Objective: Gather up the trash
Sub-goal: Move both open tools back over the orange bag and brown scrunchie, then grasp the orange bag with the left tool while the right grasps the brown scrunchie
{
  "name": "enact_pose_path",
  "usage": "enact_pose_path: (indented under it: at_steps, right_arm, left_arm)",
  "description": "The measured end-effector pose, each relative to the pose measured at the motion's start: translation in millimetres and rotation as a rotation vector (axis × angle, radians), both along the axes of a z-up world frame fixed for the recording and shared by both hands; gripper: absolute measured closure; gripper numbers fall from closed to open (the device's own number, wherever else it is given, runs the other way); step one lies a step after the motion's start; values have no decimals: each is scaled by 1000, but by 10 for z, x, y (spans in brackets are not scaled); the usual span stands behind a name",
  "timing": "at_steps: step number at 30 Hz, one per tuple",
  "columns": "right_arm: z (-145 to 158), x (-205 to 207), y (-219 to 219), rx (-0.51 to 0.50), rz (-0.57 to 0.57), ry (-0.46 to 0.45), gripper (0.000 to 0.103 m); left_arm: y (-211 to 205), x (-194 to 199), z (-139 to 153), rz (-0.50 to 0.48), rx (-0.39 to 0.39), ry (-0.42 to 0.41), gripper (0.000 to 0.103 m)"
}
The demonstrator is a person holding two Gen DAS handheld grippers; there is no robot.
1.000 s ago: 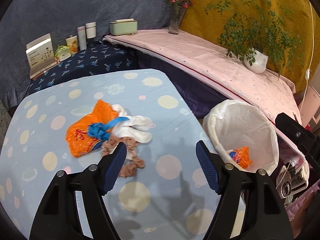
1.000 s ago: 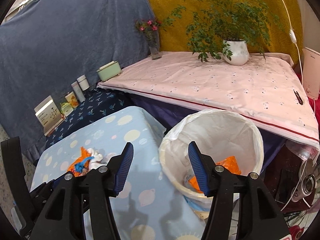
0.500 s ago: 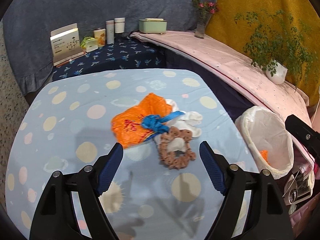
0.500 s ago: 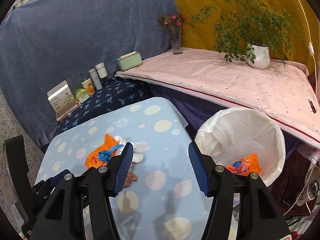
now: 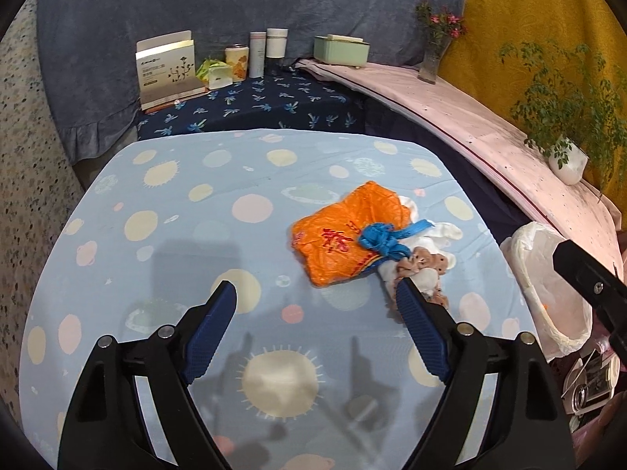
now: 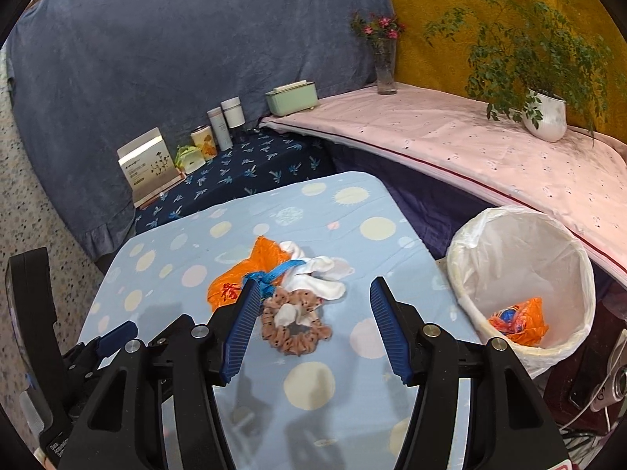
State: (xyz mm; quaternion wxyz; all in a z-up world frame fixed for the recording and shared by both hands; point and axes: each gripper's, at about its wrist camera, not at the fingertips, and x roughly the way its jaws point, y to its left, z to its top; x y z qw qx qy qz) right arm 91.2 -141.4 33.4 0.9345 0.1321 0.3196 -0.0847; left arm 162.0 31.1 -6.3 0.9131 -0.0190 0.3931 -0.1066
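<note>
The reach for more trash is in hand: the left claw (image 5: 315, 301) hangs empty, its jaws opening wide, with the orange bag (image 5: 341, 243) on the worktop (image 5: 176, 211) just ahead, toward its right finger. The right claw (image 6: 315, 305), half-wide and empty, has the scrunchie (image 6: 296, 327) just ahead. Next, I judge, a claw must drop over the pile and pinch.

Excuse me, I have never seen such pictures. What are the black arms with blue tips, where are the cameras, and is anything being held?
They are hand-held grippers; a person carries one in each hand. Each round picture comes from a camera looking forward along one gripper's fingers. The left gripper is opening, with nothing between its fingers; the right gripper is open and empty too. On the spotted tablecloth lie an orange plastic bag, a blue strip, white cloth and a brown scrunchie. Beside the table, a white-lined bin already holds orange trash.
</note>
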Motion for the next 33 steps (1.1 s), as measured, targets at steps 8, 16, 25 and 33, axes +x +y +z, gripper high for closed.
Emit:
enact_pose_path:
  at_steps: [8, 16, 25, 33]
  right_arm:
    - [-98, 126, 179, -6, 28, 29, 46]
    - [-212, 222, 287, -9, 45, 59, 46]
    - [-411, 351, 324, 8, 53, 103, 46]
    - [-677, 518, 297, 31, 59, 152, 46]
  left_arm:
    - [164, 83, -90, 19, 1, 20, 23]
    - [254, 168, -196, 37, 1, 42, 22]
    - [346, 317, -354, 58, -3, 85, 17]
    - [317, 541, -468, 63, -52, 128, 17]
